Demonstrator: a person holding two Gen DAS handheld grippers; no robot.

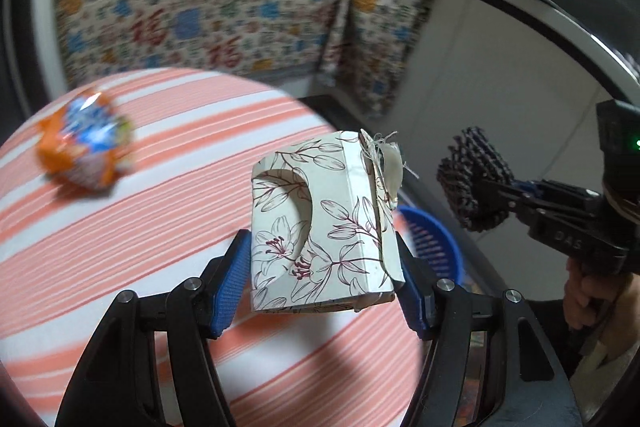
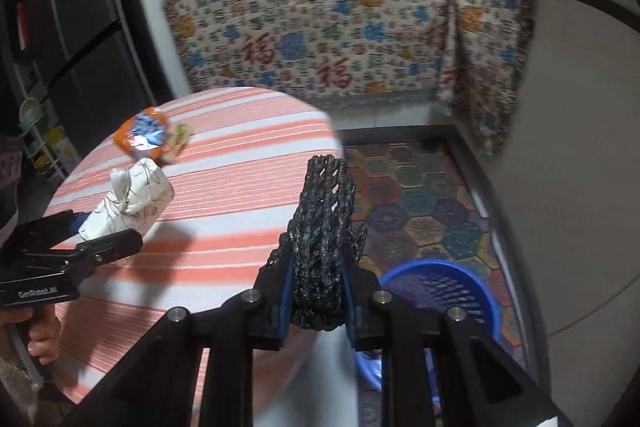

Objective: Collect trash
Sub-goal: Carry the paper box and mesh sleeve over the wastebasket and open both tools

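Held clamped in the left tongs (image 1: 322,281): a flattened white cardboard box printed with line-drawn lilies (image 1: 320,223), raised over the round tabletop with orange and white stripes (image 1: 120,227). Gripped tight in the right tongs (image 2: 316,301): a crumpled wad of black plastic netting (image 2: 324,235), long axis upright along the fingers. Sat on the floor, at about four o'clock from that wad, just past the tabletop's edge: the round blue perforated plastic basket (image 2: 452,287). Nearer to it by judgement: the right hand. Left lying at ten o'clock: a crumpled orange and blue foil snack wrapper (image 1: 86,143).
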